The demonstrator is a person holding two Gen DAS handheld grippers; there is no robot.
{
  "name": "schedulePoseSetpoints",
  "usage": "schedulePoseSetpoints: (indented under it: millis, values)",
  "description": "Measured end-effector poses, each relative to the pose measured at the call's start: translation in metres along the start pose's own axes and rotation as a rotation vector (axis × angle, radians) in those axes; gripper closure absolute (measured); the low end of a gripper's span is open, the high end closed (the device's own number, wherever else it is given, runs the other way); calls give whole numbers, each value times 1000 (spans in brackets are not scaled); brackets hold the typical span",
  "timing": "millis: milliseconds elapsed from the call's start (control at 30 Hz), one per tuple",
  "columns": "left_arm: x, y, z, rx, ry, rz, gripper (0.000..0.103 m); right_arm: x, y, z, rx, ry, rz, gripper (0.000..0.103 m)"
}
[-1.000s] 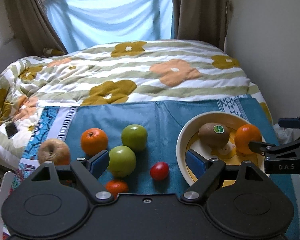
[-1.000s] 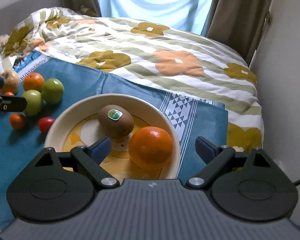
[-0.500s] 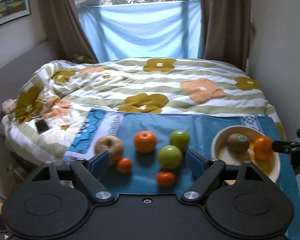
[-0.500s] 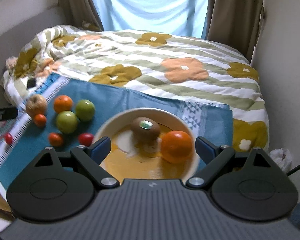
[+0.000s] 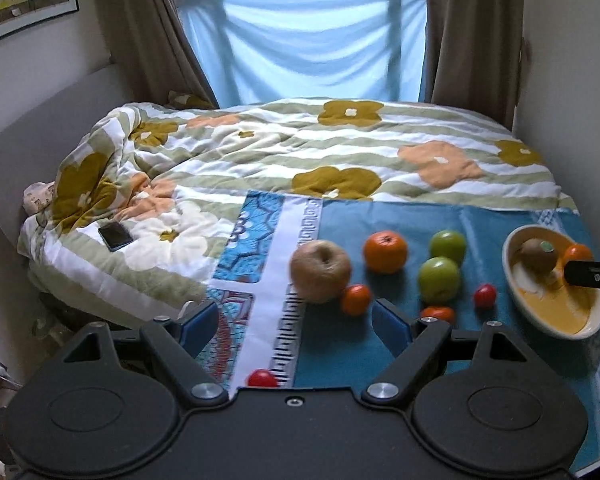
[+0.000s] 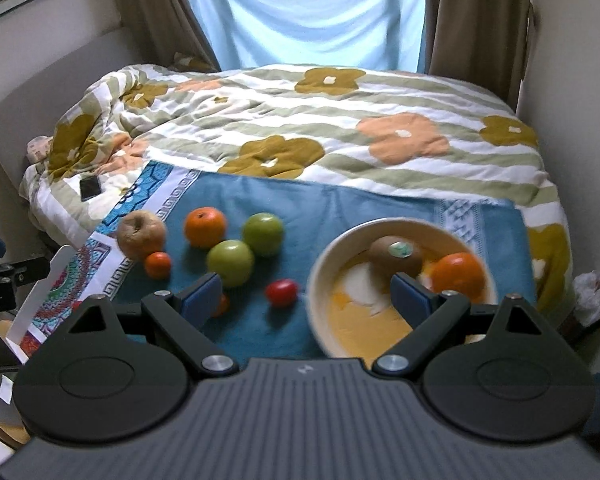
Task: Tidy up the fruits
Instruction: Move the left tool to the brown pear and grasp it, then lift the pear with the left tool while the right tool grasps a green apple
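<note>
Both grippers spread, empty.
Kiwi point(image 6: 396, 255) in bowl point(image 6: 384, 226), right of frame, long axis left-right, sticker up.

Legible text: none.
Green sticker on kiwi point(image 6: 396, 255) in bowl point(image 6: 320, 280) too small and blurred to read; small mark on right gripper point(image 6: 306, 296) body indistinct.

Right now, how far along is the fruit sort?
Done: a kiwi and one orange sit in the bowl. In hand: nothing; left gripper and right gripper are both open and empty. Left: the brown apple, another orange, two green apples and several small red and orange fruits lie on the blue cloth.
</note>
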State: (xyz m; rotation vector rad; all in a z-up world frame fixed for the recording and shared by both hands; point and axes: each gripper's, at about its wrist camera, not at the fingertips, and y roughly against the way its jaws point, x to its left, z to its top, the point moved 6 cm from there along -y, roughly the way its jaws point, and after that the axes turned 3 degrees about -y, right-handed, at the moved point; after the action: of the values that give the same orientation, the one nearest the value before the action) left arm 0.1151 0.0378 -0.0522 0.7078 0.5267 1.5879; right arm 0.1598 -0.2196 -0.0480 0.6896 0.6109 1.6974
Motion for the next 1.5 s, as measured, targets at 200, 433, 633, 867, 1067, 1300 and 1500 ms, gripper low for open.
schedulePoseSetpoints:
  millis: [200, 433, 633, 867, 1067, 1300, 1500]
  values:
    - [31, -26, -5, 24, -37, -42, 16, 39, -22, -12, 33, -34, -32, 0]
    - [52, -71, 3, 46, -90, -121, 16, 67, -55, -20, 62, -96, -78, 0]
    - [42, -110, 21, 59, -143, -214, 16, 76, -84, -19, 70, -172, -127, 0]
    - [8, -147, 33, 82, -206, -295, 16, 74, -106, -11, 67, -243, -169, 0]
    - [-11, -170, 31, 115, -229, -308, 16, 65, -120, -6, 64, -291, -198, 0]
    - [-19, -187, 29, 143, -227, -303, 16, 61, -134, -3, 64, -310, -202, 0]
    - [-18, -195, 29, 163, -208, -311, 21, 62, -144, -1, 70, -322, -191, 0]
